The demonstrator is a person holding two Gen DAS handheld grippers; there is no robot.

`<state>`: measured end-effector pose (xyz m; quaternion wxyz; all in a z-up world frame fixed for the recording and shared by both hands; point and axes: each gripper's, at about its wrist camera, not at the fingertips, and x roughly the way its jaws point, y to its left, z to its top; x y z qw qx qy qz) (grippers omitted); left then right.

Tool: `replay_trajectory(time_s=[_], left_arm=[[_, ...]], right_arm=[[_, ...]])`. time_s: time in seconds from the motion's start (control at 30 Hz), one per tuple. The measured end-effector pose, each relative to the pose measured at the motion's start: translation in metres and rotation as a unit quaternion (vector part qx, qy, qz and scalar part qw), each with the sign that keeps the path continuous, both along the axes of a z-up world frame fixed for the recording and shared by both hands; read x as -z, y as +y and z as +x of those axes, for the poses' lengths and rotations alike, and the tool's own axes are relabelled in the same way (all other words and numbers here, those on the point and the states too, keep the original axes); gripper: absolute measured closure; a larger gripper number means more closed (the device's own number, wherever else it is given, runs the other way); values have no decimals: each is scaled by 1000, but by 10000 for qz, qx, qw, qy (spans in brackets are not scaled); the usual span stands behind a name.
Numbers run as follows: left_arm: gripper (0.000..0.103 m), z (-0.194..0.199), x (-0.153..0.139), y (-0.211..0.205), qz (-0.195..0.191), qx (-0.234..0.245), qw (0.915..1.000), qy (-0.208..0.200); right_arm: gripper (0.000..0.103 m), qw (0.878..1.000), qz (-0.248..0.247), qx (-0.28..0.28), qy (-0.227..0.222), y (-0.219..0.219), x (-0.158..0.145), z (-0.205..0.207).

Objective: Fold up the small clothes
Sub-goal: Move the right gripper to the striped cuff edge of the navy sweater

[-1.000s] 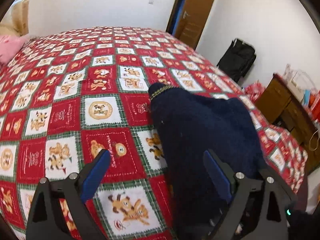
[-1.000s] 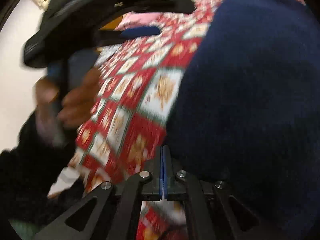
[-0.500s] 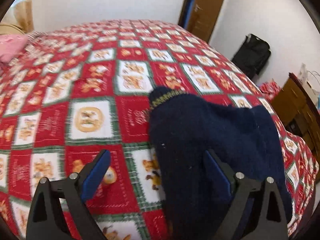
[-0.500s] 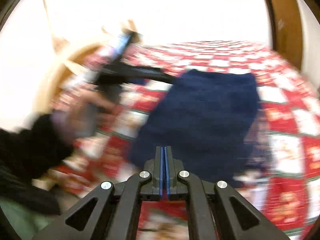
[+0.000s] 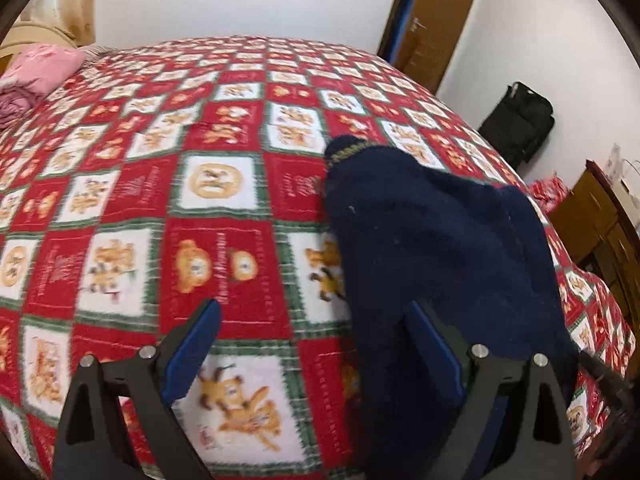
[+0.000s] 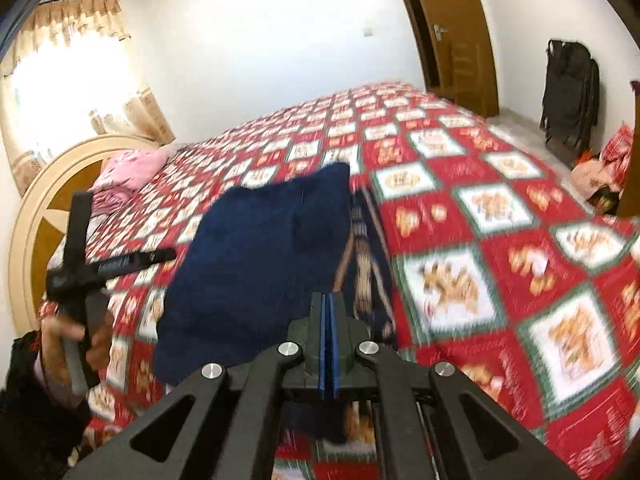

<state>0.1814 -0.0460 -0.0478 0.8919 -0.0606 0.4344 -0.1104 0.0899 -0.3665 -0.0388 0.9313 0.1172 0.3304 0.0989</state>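
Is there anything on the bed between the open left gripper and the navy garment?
Nothing visible. The left gripper hangs open right at the navy garment, its right finger already over the cloth; only bare bedspread lies beside it.

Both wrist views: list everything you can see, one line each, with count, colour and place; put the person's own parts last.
Dark garment: one, navy with a patterned strip, on the near part of the bed.
Bedspread: one, red, white and green squares with cartoon prints, over the whole bed.
Pillow: one, pink, at the head of the bed.
Headboard: one, cream and wood, behind the pillow.
Curtain: one, beige, at the bright window.
Door: one, brown wood, in the far wall.
Black bag: one, on the floor beyond the bed.
Wooden cabinet: one, brown, right of the bed.
Left tool: black with blue pads, open, above the garment's edge.
Right tool: black with blue pads, shut, empty.
Hand: one, gripping the left tool's handle.
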Motion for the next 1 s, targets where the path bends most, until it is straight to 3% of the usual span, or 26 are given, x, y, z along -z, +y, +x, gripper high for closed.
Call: replay_trajectory(time_s=[0.1,0.2,0.3,0.37,0.53,0.73,0.8,0.83,0.87,1.0], left_arm=[[6,-5,-9,-5,-77,17,9998,-172],[6,-6,-8,-24,13,107,9997,-214],[6,7,5,-50,477,3,9987,-158],[4,14,13,-59,744,-63,9972,-62],[0,15,13,-62,943,-226,9951,-216],[0,11,13,-59,869,-268,9956,-209],[0,9,12,-59,853,-261,9958,-193],[0,8,11,-59,848,-254,9959,-191],[0,7,11,-58,848,-255,9959,-190],[0,4,11,-57,787,-267,9964,-158]], right_arm=[[100,9996,130,-261,51,14,-2,24],[100,9988,-322,-317,180,28,15,53],[100,9956,-462,-31,820,28,45,89],[100,9978,-235,-17,616,18,51,92],[100,9981,158,5,588,10,47,85],[98,9954,878,58,369,-7,23,63],[78,9939,1051,22,335,-12,18,58],[43,9921,1212,-2,333,-15,19,57],[19,9886,1466,-1,343,-19,21,56],[18,9691,2407,105,524,-36,38,56]])
